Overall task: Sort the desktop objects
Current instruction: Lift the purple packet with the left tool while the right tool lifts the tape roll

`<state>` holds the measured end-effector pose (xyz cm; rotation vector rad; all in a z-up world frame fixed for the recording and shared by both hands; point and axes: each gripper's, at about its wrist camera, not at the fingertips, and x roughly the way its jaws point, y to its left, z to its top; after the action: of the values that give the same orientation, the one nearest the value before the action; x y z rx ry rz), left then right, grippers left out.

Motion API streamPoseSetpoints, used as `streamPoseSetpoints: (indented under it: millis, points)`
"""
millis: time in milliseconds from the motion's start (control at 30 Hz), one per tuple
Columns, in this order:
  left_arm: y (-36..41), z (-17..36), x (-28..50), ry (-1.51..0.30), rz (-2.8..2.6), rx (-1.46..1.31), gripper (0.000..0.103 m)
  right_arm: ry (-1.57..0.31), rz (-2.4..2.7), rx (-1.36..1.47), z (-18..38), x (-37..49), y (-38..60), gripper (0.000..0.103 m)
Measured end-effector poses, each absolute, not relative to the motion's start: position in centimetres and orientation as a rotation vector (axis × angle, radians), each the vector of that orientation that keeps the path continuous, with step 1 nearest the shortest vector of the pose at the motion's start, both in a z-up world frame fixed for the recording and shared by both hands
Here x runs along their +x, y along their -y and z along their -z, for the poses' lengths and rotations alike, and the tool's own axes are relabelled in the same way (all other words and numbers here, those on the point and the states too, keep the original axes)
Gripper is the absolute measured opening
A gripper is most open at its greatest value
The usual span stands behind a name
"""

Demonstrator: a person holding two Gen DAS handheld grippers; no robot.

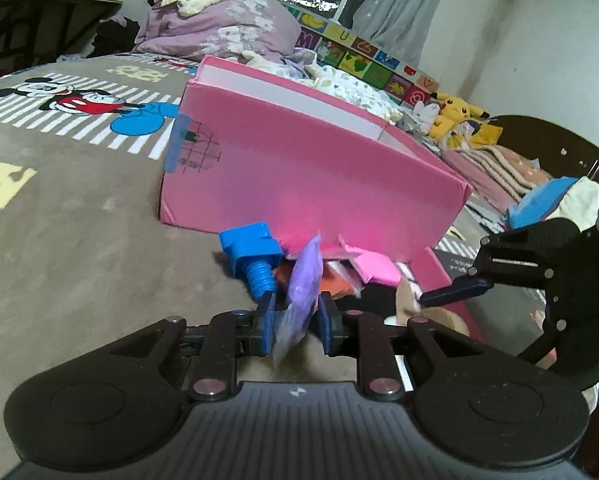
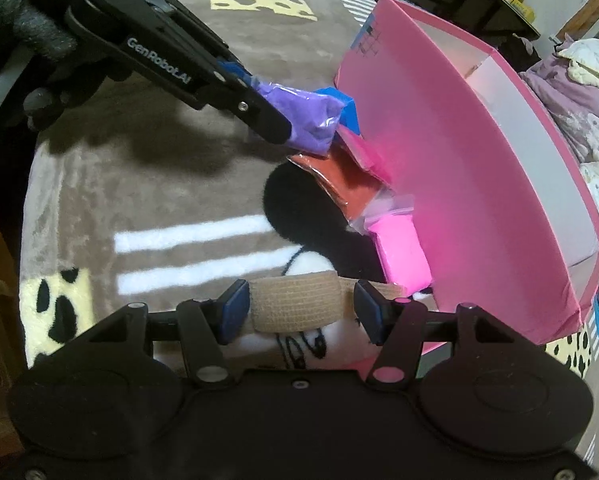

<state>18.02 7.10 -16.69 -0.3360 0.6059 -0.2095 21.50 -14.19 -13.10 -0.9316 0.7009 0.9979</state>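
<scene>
The right gripper point(image 2: 297, 310) is closest in its own view. A tan roll of stretchy bandage point(image 2: 297, 304) sits between its two blue pads. The left pad touches the roll, but there looks to be a small gap at the right pad, so I cannot tell if the roll is really pinched yet. To do this well, the pads should squeeze the flat sides of the roll evenly before any lift, so it does not tip out.

A bit farther, the left gripper point(image 1: 297, 316) is pinching a small clear bag of purple clay point(image 1: 305, 284) by its near end. The jaws are almost together on the thin plastic. The bag hangs out past the fingertips, so it could slip; a steady hold and a slow move would help.

Just beyond the bag lie a blue plastic toy bolt point(image 1: 253, 258), an orange bag of clay point(image 2: 339, 178) and a bright pink block of clay point(image 2: 401, 254), all on the brown cartoon blanket point(image 1: 79, 220).

Behind them stands the big pink cardboard box point(image 1: 311, 168), open at the top, right next to the pile. It is probably where things should go.
</scene>
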Motion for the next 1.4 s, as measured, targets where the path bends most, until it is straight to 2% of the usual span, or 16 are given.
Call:
streamPoseSetpoints:
  millis: [133,333,467,533,667,767,800,833,900,1067,1400]
  points:
    - [-6.5,16.5,18.1,-0.595,0.230,-0.317,0.020,-0.693,-0.997,-0.921,13.0,21.6,14.5,0.058]
    - [-5.3,15.7,17.1,-0.591,0.198,-0.208,0.015,-0.685,-1.013,-0.910,13.2,21.4,14.8,0.058]
    - [-5.6,15.0,15.7,-0.595,0.172,-0.210,0.014,-0.721,-1.030,-0.895,13.5,21.5,14.7,0.052]
    - [-5.7,14.4,14.9,-0.588,0.165,-0.217,0.014,-0.759,-1.043,-0.837,13.3,22.1,14.8,0.047]
    - [-6.2,13.5,13.8,-0.575,0.165,-0.264,0.014,-0.901,-1.085,-0.574,12.0,24.6,15.9,0.047]
    - [-6.3,13.2,13.5,-0.571,0.161,-0.269,0.014,-0.902,-1.045,-0.528,12.1,25.2,16.6,0.049]
    - [-6.3,13.1,13.4,-0.570,0.157,-0.268,0.014,-0.866,-1.021,-0.548,11.9,25.1,16.7,0.054]
    - [-6.3,13.1,13.4,-0.569,0.152,-0.269,0.014,-0.820,-0.995,-0.576,11.7,24.8,16.7,0.065]
    - [-6.5,13.0,13.3,-0.567,0.145,-0.276,0.014,-0.729,-0.942,-0.630,11.1,24.4,16.7,0.065]
    - [-6.7,12.6,13.0,-0.554,0.136,-0.278,0.014,-0.661,-0.989,-0.688,10.3,23.7,17.0,0.065]
    - [-7.4,12.9,13.2,-0.558,0.128,-0.292,0.014,-0.511,-1.013,-1.021,13.0,20.1,15.3,0.062]
